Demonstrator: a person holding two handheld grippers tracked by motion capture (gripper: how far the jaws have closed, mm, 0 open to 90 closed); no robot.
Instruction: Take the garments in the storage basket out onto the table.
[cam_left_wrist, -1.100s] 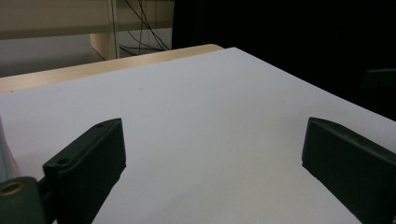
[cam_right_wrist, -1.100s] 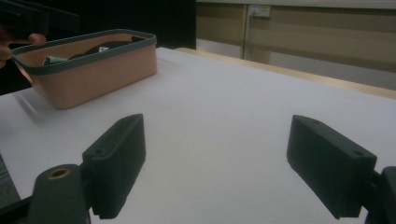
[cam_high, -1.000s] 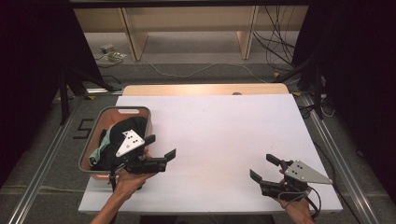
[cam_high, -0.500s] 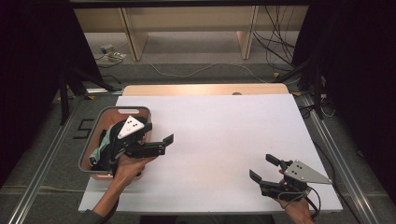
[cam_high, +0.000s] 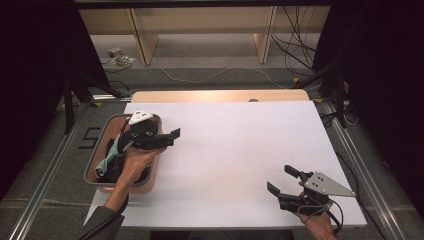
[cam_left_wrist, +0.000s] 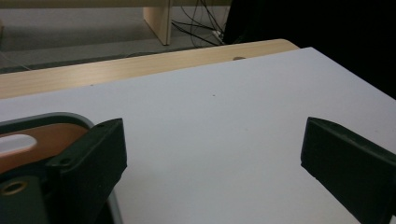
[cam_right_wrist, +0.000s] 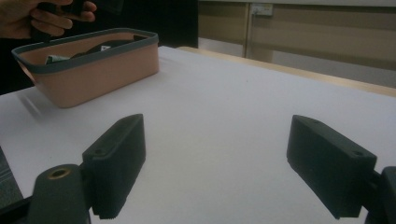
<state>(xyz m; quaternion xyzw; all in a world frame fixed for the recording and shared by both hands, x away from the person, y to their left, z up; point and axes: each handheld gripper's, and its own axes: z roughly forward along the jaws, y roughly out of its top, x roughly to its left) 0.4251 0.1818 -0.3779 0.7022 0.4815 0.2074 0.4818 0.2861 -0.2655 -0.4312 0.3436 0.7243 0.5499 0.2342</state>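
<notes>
**High view: soft goods wait in the bin**

At far left, the bin (cam_high: 94, 172) holds dark and teal fabric items (cam_high: 111, 159), probably light and limp; pinching a raised fold looks best. The left gripper (cam_high: 167, 137) hovers over its rim, jaws wide, empty. The right gripper (cam_high: 282, 182) rests near-right, equally spread, holding nothing.
</notes>
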